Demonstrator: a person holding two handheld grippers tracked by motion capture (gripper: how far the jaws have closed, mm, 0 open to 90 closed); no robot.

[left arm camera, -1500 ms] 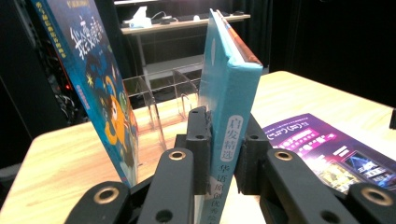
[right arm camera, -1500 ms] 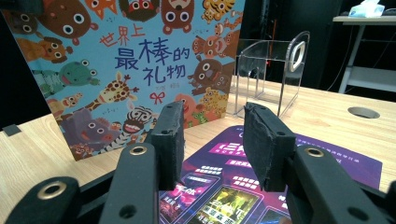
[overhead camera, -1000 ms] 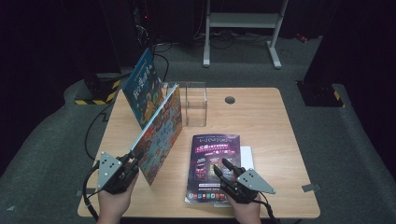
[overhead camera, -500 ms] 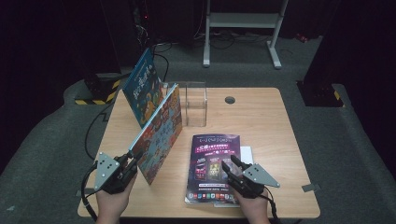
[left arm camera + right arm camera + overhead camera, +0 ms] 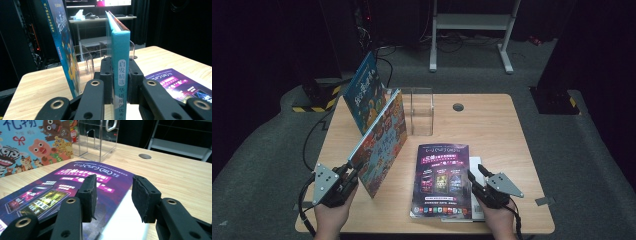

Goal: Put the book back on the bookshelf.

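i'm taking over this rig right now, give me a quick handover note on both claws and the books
Left claw: shut on the spine of the teal picture book, which stands upright on its edge on the table.
Right claw: open, jaws just opening a little, low over the right edge of the purple magazine; nothing gripped.
Things: a blue book leans at the clear acrylic holder. The purple magazine lies flat on a white booklet near the front edge.
Done: the blue book looks placed.
Left: probably seat the teal picture book in the holder, then pick up the magazine and booklet.
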